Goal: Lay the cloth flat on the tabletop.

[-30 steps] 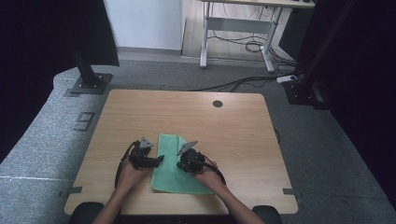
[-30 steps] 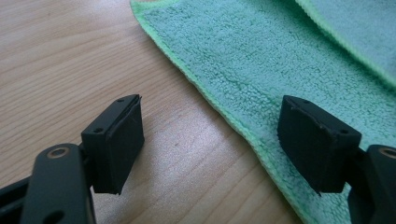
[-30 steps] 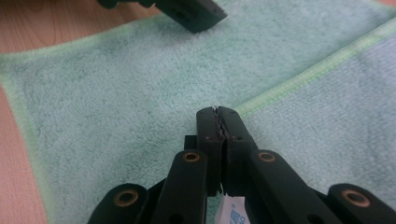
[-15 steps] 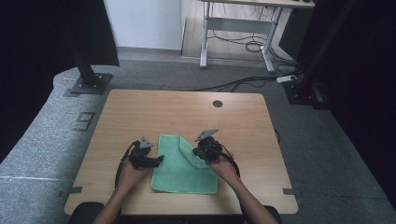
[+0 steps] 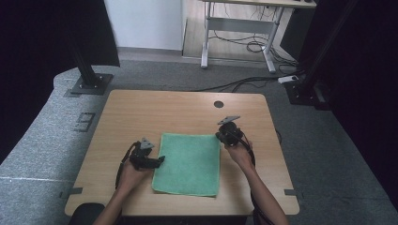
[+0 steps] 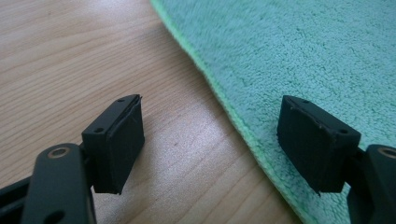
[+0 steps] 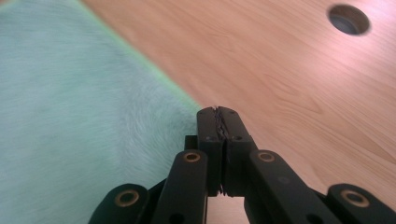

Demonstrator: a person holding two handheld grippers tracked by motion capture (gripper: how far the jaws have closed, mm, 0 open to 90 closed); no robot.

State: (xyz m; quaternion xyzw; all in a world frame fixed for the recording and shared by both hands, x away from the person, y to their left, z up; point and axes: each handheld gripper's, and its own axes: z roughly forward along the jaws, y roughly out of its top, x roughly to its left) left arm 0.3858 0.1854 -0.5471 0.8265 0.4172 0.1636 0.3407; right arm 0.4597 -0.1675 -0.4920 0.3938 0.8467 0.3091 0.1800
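The towel [image 5: 188,163] is lying flat and unfolded at the table's [image 5: 164,112] near middle. The left gripper [image 5: 158,161] is resting apart at its left edge; the right gripper [image 5: 220,136] is closed, empty, at the far-right corner. Folding is remaining.

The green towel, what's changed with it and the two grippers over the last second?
The right gripper moved away from the person and to the right, from the middle of the green towel to its far right corner, jaws shut, apparently dragging a folded-over flap with it: the towel now lies spread wide and flat. Whether the shut jaws hold the corner is unclear. The left gripper stayed open at the towel's left edge.
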